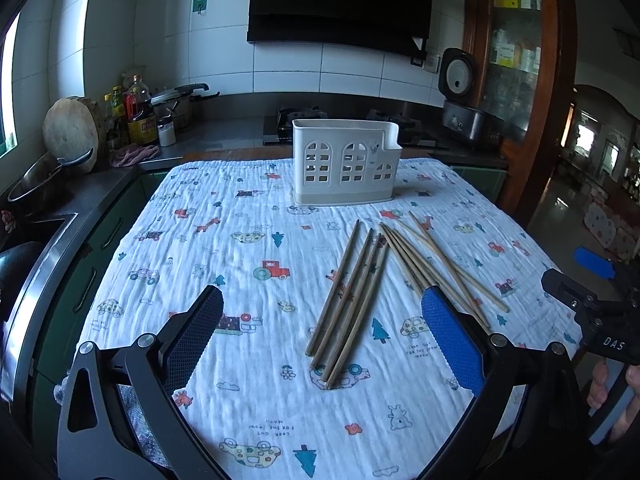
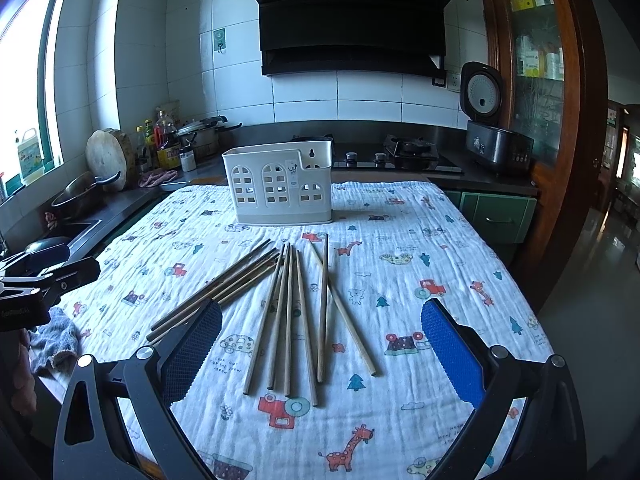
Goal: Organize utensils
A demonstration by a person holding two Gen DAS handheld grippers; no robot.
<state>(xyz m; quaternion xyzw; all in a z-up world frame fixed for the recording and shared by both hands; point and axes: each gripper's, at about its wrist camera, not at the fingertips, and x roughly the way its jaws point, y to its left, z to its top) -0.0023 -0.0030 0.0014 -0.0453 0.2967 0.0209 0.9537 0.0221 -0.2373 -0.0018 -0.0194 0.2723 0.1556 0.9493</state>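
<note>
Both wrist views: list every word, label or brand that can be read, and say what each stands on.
"DAS": on the black body of the right gripper, seen in the left wrist view.
"LOOK OUT FOR THE SNOW MOON", small and partly guessed: printed repeatedly on the tablecloth.
Brand on the range hood: too small to read.
Labels on the sauce bottles, the window jug and the cabinet boxes: blurred.
Sticker on the white utensil holder: unreadable.
</note>
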